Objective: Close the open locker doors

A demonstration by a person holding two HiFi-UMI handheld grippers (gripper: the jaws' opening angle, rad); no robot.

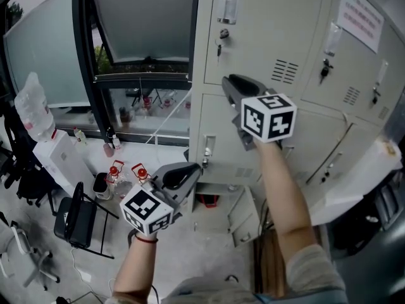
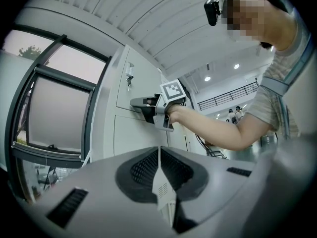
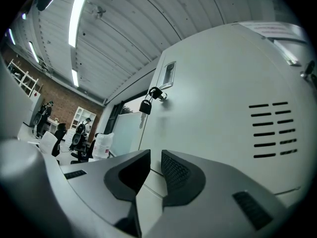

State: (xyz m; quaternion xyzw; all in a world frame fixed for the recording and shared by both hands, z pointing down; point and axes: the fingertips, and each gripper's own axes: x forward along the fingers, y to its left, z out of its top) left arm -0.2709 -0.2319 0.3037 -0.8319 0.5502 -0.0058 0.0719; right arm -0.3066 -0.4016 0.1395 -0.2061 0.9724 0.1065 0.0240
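Note:
A bank of pale grey lockers (image 1: 297,24) fills the upper right of the head view. My right gripper (image 1: 229,82) is raised against the upper locker door (image 3: 223,98), its jaws only a narrow gap apart and empty. A small padlock (image 3: 145,105) hangs on that door's latch. My left gripper (image 1: 193,170) is shut and empty, and points at the lower door (image 1: 218,132) near its handle (image 1: 207,149). In the left gripper view the right gripper (image 2: 136,103) rests on the locker front. Low down, small doors (image 1: 243,217) stand ajar. A pale door (image 1: 354,182) swings out at the right.
A dark-framed window (image 1: 136,37) stands left of the lockers. On the floor below are a black folding chair (image 1: 79,220), red-capped bottles (image 1: 126,173), a white box (image 1: 60,157) and a plastic bag (image 1: 31,109). People and chairs show far off in the right gripper view.

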